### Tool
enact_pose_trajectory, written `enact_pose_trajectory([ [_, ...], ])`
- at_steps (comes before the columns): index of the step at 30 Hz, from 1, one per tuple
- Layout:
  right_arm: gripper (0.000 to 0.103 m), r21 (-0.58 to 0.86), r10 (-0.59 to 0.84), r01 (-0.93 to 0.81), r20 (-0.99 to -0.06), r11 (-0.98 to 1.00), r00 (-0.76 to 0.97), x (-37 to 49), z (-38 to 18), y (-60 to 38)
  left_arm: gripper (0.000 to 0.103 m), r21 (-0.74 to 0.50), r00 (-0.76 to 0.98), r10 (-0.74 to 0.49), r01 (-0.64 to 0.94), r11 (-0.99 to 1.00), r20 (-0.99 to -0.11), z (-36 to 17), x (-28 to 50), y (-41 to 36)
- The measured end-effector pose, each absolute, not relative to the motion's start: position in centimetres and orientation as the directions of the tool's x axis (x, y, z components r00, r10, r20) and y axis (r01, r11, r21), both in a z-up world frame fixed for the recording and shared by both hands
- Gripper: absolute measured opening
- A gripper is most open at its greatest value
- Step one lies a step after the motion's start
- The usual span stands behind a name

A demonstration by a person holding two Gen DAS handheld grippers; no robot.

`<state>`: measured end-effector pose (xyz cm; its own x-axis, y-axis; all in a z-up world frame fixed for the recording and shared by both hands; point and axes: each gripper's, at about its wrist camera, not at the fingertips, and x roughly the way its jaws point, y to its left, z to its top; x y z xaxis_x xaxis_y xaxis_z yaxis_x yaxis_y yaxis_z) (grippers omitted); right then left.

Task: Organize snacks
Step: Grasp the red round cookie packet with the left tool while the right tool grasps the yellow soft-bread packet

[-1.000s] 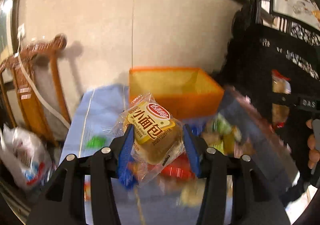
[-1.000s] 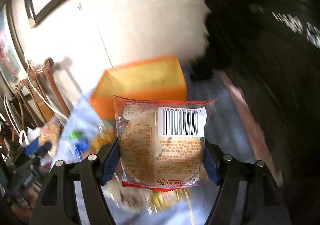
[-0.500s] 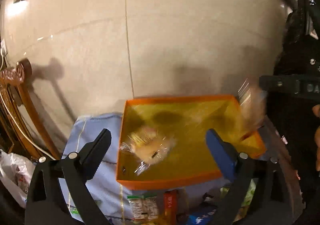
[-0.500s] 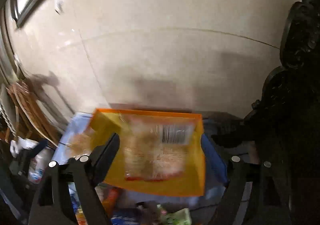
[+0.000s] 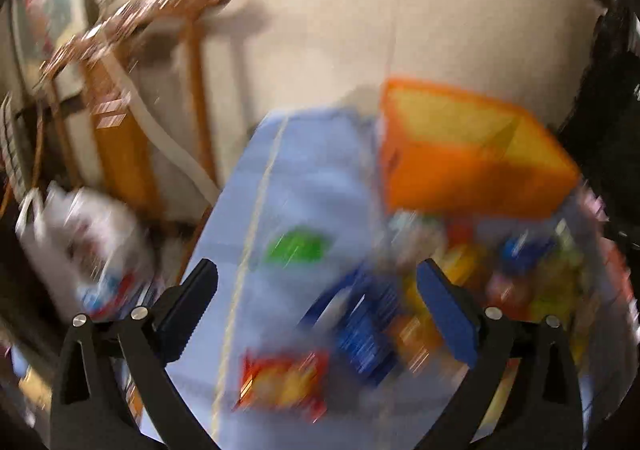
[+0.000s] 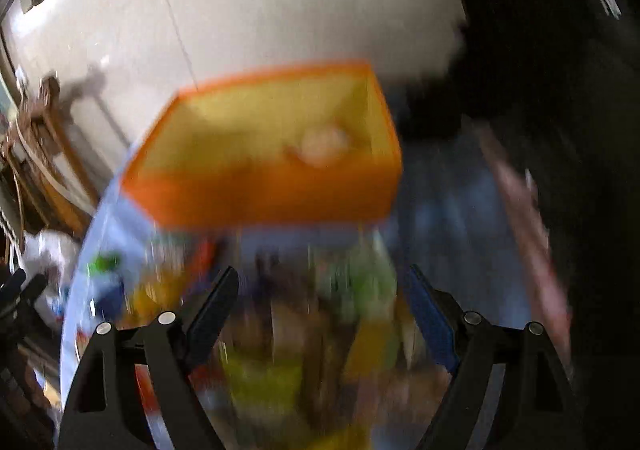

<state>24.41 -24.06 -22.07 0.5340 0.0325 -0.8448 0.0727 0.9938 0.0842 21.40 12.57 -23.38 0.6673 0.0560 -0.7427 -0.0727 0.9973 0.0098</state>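
Both views are blurred by motion. The orange box [image 5: 472, 166] stands at the far end of a blue cloth [image 5: 304, 178]; it also shows in the right wrist view [image 6: 272, 186], with a pale bread packet [image 6: 324, 142] lying inside. My left gripper [image 5: 316, 302] is open and empty above loose snacks: a red packet [image 5: 284, 378], a blue packet [image 5: 364, 330] and a green one [image 5: 298, 246]. My right gripper [image 6: 320, 310] is open and empty above a heap of green and yellow snack packets [image 6: 360, 282].
A wooden chair [image 5: 132, 98] and a white plastic bag [image 5: 84, 246] stand left of the table. A beige tiled wall [image 6: 280, 2] is behind the box. Dark carved furniture [image 6: 560, 90] fills the right side.
Both grippers have let their bread packets drop into the orange box. Both have since pulled back and tilted down over the snack pile, jaws open and empty.
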Motion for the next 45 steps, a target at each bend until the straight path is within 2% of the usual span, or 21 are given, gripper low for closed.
enact_pose_trajectory([
  [4,0.084,0.085,0.033,0.084,-0.872,0.993,0.488,18.9,-24.7,-23.6,0.097,0.104,0.604,0.148,-0.108,0.989,-0.783,-27.7,18.6,14.2],
  [9,0.084,0.078,0.037,0.072,-0.889,0.994,0.456,15.0,-26.3,-23.7,0.097,0.168,0.594,0.185,-0.086,0.982,-0.782,-30.4,17.8,13.3],
  [14,0.084,0.068,0.055,0.013,-0.897,0.998,0.439,12.9,-27.6,-22.5,0.097,0.149,0.604,0.154,-0.058,0.987,-0.782,-31.7,17.3,12.9],
  [22,0.084,-0.076,-0.030,-0.098,-0.914,0.992,0.405,13.0,-30.4,-20.4,0.097,0.197,0.574,0.173,-0.021,0.980,-0.801,-34.8,17.7,11.9],
  [25,0.084,-0.066,-0.026,-0.087,-0.917,0.994,0.398,14.3,-31.2,-20.3,0.099,0.174,0.544,0.167,-0.039,0.984,-0.822,-36.2,17.9,12.2],
  [30,0.091,-0.127,-0.069,-0.113,-0.906,0.985,0.417,15.6,-32.4,-19.0,0.099,0.046,0.541,0.094,-0.101,0.994,-0.836,-36.9,17.8,13.8],
  [32,0.085,-0.130,-0.067,-0.124,-0.905,0.984,0.420,15.4,-32.5,-19.0,0.098,0.035,0.543,0.083,-0.098,0.995,-0.836,-36.9,17.8,13.8],
  [33,0.081,-0.127,-0.063,-0.126,-0.906,0.984,0.419,15.4,-32.5,-19.1,0.091,0.023,0.545,0.069,-0.091,0.996,-0.835,-36.9,17.7,13.9],
  [34,0.075,-0.122,-0.060,-0.124,-0.906,0.985,0.418,15.3,-32.4,-19.1,0.076,0.009,0.557,0.052,-0.079,0.997,-0.829,-36.6,17.6,13.8],
  [35,0.072,-0.116,-0.055,-0.122,-0.907,0.986,0.417,15.2,-32.3,-19.2,0.068,0.004,0.567,0.040,-0.064,0.998,-0.823,-36.5,17.6,13.7],
  [36,0.071,-0.105,-0.047,-0.119,-0.909,0.987,0.414,15.2,-32.2,-19.3,0.054,-0.001,0.573,0.024,-0.044,0.999,-0.819,-36.2,17.6,13.5],
  [42,0.067,-0.043,0.002,-0.099,-0.913,0.994,0.408,14.4,-31.4,-20.3,0.046,-0.059,0.568,-0.051,0.005,0.998,-0.822,-35.8,17.7,13.1],
  [45,0.067,-0.017,0.017,-0.076,-0.904,0.997,0.427,13.9,-30.2,-20.6,0.046,-0.070,0.566,-0.072,0.027,0.997,-0.822,-35.5,17.3,12.4],
])
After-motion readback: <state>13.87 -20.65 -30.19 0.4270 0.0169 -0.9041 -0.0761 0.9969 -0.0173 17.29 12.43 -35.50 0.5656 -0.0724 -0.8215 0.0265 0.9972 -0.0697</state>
